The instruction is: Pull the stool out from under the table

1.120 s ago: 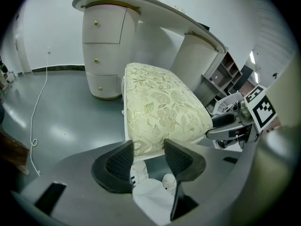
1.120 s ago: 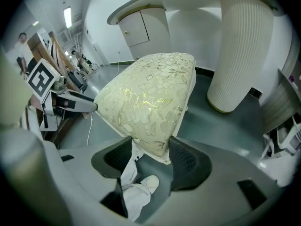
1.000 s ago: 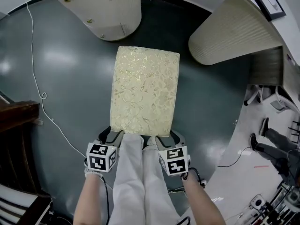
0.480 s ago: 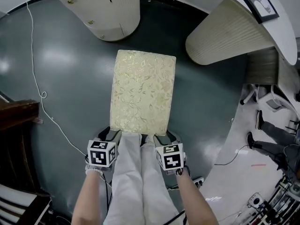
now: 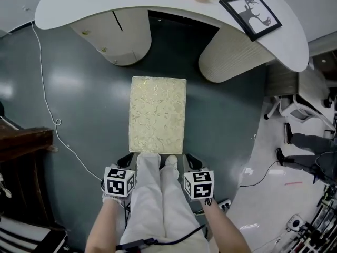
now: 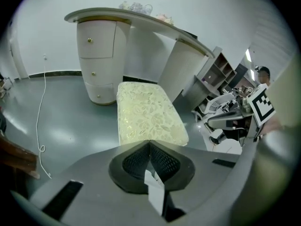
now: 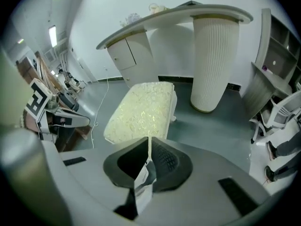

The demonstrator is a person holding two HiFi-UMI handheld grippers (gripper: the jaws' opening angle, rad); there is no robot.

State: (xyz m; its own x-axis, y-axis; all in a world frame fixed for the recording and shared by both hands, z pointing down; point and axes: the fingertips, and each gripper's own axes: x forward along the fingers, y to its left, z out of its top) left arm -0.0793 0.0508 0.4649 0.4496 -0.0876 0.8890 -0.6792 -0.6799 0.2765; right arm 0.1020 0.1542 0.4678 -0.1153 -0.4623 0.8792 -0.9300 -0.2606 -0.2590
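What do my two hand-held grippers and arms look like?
Each hand-held gripper, left and right, has a grey body, black cross-hatched pads and a white cube printed with black square markers. The forearms are unsleeved. What looks like a white glove shows behind the left cube. A black cable runs below.

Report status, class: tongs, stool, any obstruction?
Left tongs and right tongs just closed, both empty. Stool out from under table. White cable left of stool, apart.
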